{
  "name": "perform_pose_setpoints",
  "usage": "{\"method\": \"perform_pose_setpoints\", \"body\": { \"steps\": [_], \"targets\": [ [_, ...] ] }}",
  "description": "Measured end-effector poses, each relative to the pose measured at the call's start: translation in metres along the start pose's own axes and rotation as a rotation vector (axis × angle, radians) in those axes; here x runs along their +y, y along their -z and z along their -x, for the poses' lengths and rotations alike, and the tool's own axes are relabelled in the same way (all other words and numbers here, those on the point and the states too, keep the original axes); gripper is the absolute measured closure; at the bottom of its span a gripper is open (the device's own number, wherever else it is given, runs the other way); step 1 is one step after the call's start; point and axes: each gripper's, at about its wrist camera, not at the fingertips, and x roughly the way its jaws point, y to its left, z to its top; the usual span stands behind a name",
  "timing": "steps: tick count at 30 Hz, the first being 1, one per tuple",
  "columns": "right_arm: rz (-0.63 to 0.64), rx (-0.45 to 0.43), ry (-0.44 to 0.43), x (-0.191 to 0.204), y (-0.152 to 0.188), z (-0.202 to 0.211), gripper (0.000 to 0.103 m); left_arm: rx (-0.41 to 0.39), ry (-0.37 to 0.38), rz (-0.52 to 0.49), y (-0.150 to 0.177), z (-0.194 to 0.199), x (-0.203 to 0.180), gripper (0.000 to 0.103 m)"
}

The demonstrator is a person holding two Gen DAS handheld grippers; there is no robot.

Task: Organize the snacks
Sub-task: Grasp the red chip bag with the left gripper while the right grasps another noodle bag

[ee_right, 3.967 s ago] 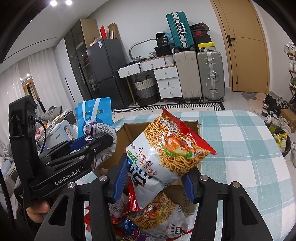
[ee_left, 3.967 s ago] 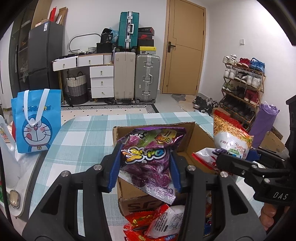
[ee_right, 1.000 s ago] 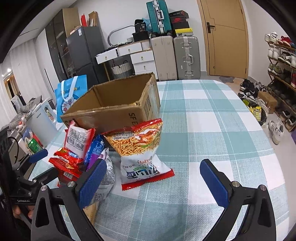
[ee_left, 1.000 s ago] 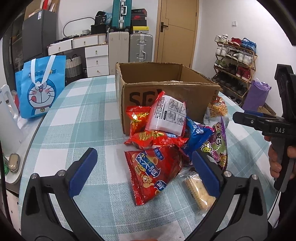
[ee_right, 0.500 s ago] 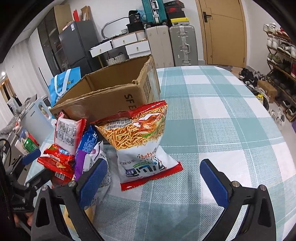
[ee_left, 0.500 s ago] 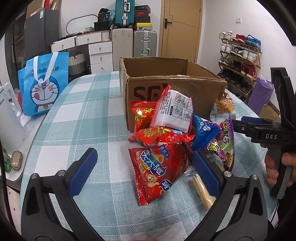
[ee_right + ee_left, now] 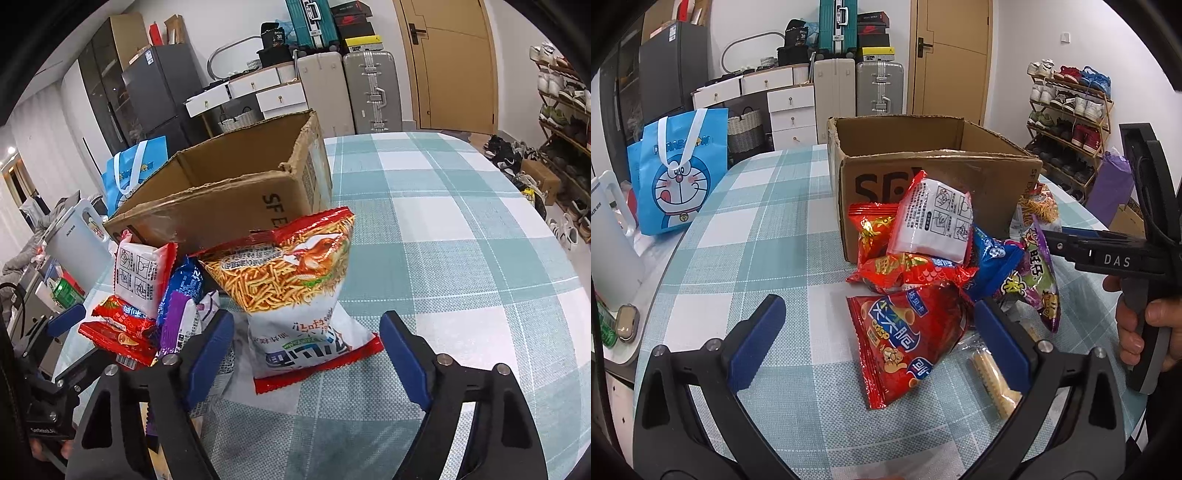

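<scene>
Snacks lie heaped on the checked table (image 7: pixel 768 229) against the cardboard box (image 7: pixel 934 147). Right gripper (image 7: pixel 306 350) has its jaws closing around the noodle-snack bag (image 7: pixel 295 280), pads not yet touching. Left gripper (image 7: pixel 879 332) holds its jaws wide apart over the red chip bag (image 7: pixel 905 336).

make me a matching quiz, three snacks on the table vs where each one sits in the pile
Things:
1. noodle-snack bag
2. red cone-snack bag
3. white packet

Places:
A. propped against the cardboard box, on top of the pile
B. lying flat on the checked tablecloth, nearest the left hand-held gripper
C. standing upright between the pads of the right hand-held gripper, whose jaws are closing

Pairs: 1-C, 2-B, 3-A
</scene>
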Motion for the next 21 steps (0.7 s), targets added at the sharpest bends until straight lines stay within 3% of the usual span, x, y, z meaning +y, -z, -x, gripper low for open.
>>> {"method": "perform_pose_setpoints", "body": {
  "steps": [5, 9, 12, 21],
  "targets": [
    [0.044, -0.015, -0.011, 0.009, 0.002, 0.001, 0.039, 0.001, 0.001, -0.002, 0.0, 0.001, -0.001, 0.002],
    [0.07, -0.031, -0.015, 0.013, 0.004, 0.005, 0.061, -0.002, 0.001, -0.003, 0.0, 0.001, -0.001, 0.001],
    [0.086, -0.034, -0.018, 0.016, 0.006, 0.005, 0.065, -0.002, 0.0, -0.003, 0.0, 0.002, -0.001, 0.002],
    [0.098, -0.075, -0.036, 0.021, 0.01, 0.017, 0.066, -0.002, 0.006, -0.001, 0.001, 0.001, 0.0, 0.002]
  ]
}}
